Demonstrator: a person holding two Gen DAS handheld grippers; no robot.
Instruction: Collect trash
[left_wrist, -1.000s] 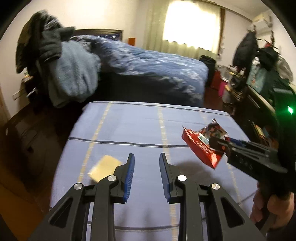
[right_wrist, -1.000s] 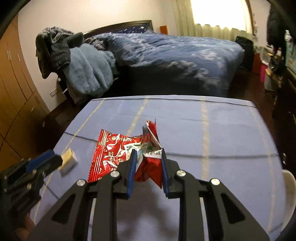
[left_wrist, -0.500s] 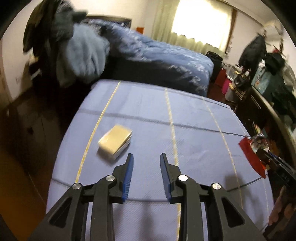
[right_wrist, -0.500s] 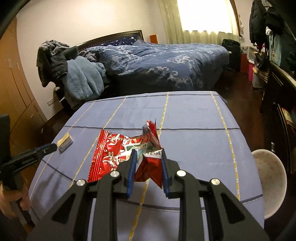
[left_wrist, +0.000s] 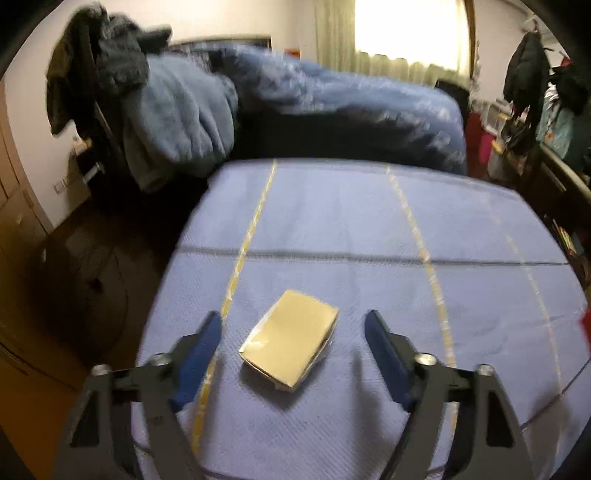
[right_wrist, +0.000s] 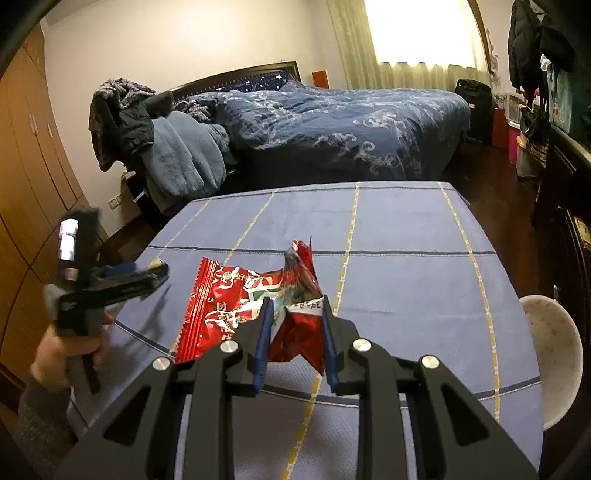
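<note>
A flat tan paper packet lies on the blue-clothed table near its left front. My left gripper is open wide, one finger on each side of the packet, not touching it. My right gripper is shut on a crumpled red snack wrapper and holds it above the table. In the right wrist view the left gripper shows at the left over the packet's tan end. A red edge of the wrapper shows at the right of the left wrist view.
A white speckled bin stands by the table's right edge. A bed with a blue duvet is behind the table. Clothes hang on a chair at back left. Dark furniture lines the right side.
My left gripper opened wide and moved forward and left until its fingers straddle the tan packet. My right gripper pulled back to the right with the red wrapper held.
</note>
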